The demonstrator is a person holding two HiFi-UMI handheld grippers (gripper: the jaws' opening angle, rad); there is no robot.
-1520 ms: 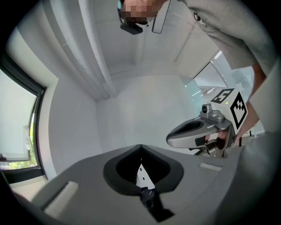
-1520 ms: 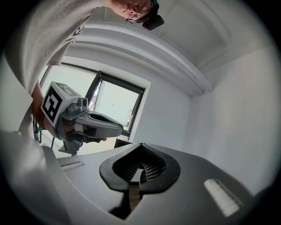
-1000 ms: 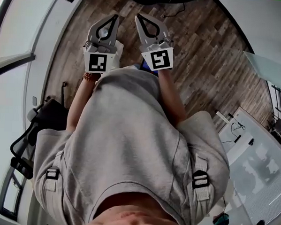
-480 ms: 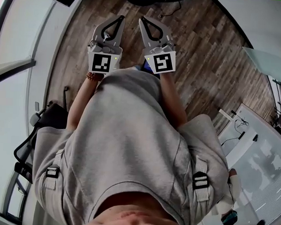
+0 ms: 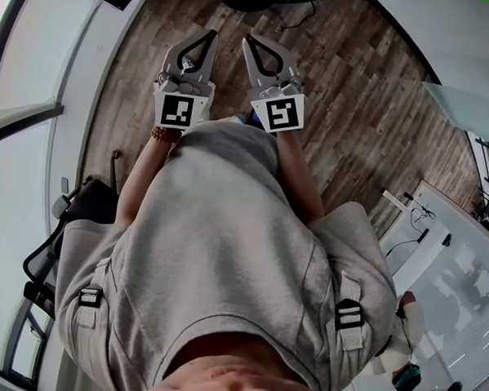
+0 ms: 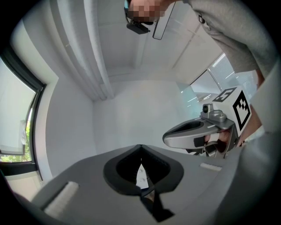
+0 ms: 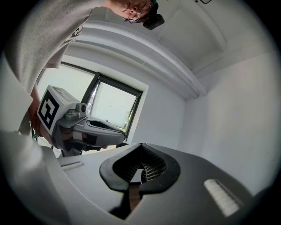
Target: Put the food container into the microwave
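Both grippers have drifted slightly to the right over the wood floor (image 5: 348,98). I keep the left gripper (image 5: 210,37) and right gripper (image 5: 251,42) side by side just beyond my shirt. Each has its jaws pressed together at the tips and grips nothing. No view shows me the food container, so I cannot tell where it is.

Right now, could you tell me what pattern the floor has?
The floor is brown wood planks; the head view shows it best.

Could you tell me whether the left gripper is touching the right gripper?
Apart. The head view shows a clear strip of wooden floor between the left gripper and the right gripper.
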